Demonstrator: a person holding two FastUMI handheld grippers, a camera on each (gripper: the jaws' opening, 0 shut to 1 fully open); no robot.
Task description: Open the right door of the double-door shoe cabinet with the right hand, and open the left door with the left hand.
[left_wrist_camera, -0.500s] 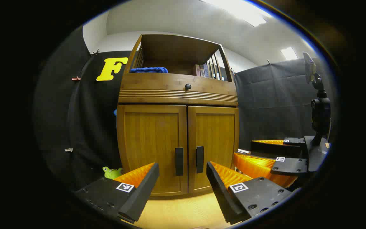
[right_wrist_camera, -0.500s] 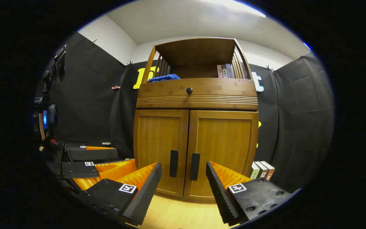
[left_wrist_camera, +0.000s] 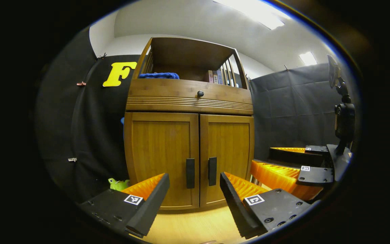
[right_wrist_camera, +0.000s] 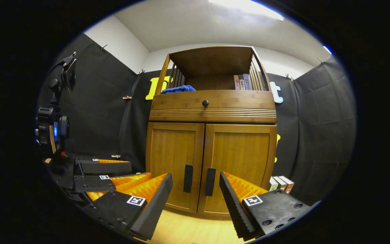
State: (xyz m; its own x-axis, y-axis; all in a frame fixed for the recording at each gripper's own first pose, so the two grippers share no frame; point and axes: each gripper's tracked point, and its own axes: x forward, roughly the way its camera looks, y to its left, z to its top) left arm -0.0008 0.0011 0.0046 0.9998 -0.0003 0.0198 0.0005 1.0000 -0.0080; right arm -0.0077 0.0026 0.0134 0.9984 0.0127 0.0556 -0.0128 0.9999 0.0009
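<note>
The shoe cabinet [left_wrist_camera: 188,149] stands on the light wooden floor [left_wrist_camera: 195,223] against the black cloth wall, straight in front of both tongs. Its left door [left_wrist_camera: 161,156] and right door [left_wrist_camera: 227,152] are both closed, and the two dark handles, the left handle [left_wrist_camera: 190,173] and the right handle [left_wrist_camera: 212,171], sit side by side next to the middle gap. Above the doors there is a drawer with a round knob [left_wrist_camera: 200,93], and above that an open shelf with a blue cloth [left_wrist_camera: 158,75] and some books [left_wrist_camera: 215,76]. The left tongs [left_wrist_camera: 195,200] are apart and hold nothing, well away from the doors. The right tongs [right_wrist_camera: 195,200] are also apart and hold nothing. A green toy [left_wrist_camera: 117,184] lies on the floor left of the cabinet, and a few books [right_wrist_camera: 280,183] stand on its right side.
</note>
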